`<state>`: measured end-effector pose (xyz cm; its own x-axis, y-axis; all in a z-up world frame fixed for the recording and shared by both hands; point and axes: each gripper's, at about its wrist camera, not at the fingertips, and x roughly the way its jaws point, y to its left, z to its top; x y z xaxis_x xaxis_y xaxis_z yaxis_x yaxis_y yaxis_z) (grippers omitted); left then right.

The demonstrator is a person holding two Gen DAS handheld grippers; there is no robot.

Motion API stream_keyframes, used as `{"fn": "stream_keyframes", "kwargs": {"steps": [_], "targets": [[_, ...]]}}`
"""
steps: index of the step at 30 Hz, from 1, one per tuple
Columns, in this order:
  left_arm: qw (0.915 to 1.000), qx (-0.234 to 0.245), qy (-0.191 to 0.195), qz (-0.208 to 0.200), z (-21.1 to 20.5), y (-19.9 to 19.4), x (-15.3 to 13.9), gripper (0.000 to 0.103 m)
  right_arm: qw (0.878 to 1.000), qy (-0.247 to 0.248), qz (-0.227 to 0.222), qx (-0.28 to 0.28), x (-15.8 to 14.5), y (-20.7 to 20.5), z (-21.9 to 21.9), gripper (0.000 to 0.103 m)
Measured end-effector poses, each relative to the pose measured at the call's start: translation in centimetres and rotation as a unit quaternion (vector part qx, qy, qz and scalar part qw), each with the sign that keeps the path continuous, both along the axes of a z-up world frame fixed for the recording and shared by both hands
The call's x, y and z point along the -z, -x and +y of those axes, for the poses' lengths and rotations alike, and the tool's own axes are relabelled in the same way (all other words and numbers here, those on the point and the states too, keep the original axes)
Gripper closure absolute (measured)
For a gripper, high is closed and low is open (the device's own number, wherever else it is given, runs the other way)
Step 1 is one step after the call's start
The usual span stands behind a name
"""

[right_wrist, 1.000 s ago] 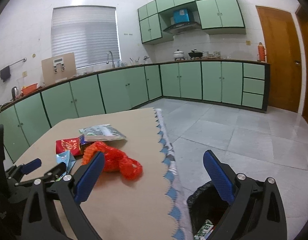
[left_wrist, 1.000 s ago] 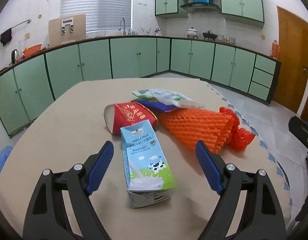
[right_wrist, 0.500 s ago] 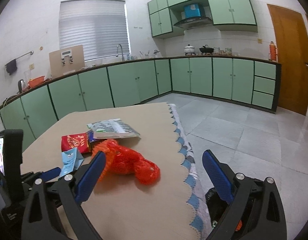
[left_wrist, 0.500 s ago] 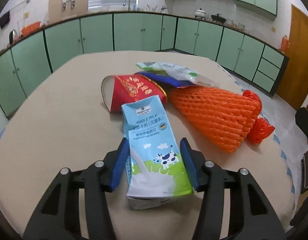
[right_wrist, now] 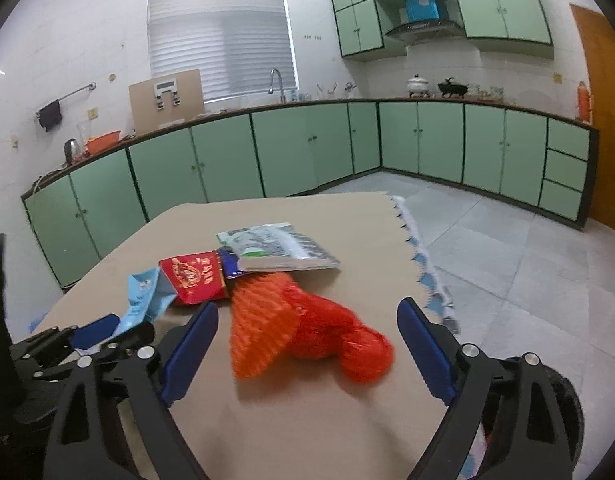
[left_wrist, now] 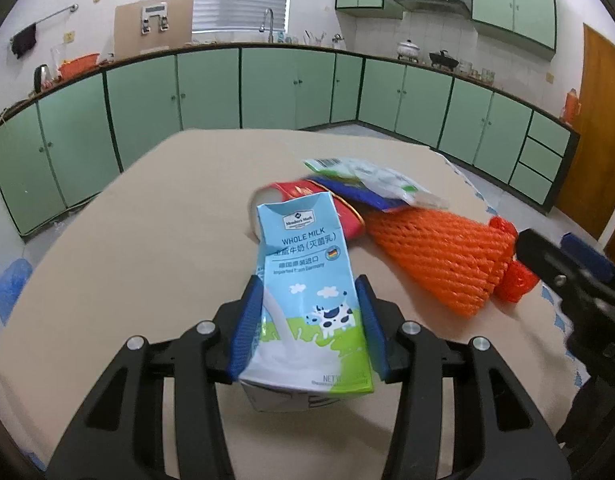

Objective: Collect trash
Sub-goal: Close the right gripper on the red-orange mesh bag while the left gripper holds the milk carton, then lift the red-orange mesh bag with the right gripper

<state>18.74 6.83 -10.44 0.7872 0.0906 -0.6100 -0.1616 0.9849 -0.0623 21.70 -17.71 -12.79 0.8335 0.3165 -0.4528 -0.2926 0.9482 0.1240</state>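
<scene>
My left gripper is shut on a blue whole-milk carton and holds it tilted up off the table; the carton also shows in the right wrist view. Behind it lie a red paper cup, a blue wrapper, a white-green plastic bag and an orange foam net. My right gripper is open, just in front of the orange net, with nothing between its fingers.
The trash lies on a beige table with a scalloped right edge. A black trash bag sits on the floor below that edge. Green cabinets line the walls.
My left gripper closed on the milk carton and lifted its front end. My right gripper moved left and forward over the table, toward the orange net.
</scene>
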Motion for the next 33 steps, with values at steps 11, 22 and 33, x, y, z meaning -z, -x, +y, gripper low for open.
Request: {"fn": "stream_keyframes", "kwargs": {"steps": [11, 22, 33], "targets": [[0.9997, -0.025, -0.003, 0.002, 2.3, -0.4, -0.4, 0.058, 0.999, 0.012, 0.039, -0.016, 1.2, -1.9, 2.4, 0.031], [0.9995, -0.032, 0.001, 0.005, 2.2, -0.4, -0.3, 0.058, 0.998, 0.024, 0.053, -0.037, 1.6, -1.7, 3.1, 0.079], [0.9997, -0.025, 0.0, -0.006, 2.0, 0.6, -1.0, 0.058, 0.996, -0.021, 0.038, -0.074, -0.6, 0.6, 2.0, 0.089]]}}
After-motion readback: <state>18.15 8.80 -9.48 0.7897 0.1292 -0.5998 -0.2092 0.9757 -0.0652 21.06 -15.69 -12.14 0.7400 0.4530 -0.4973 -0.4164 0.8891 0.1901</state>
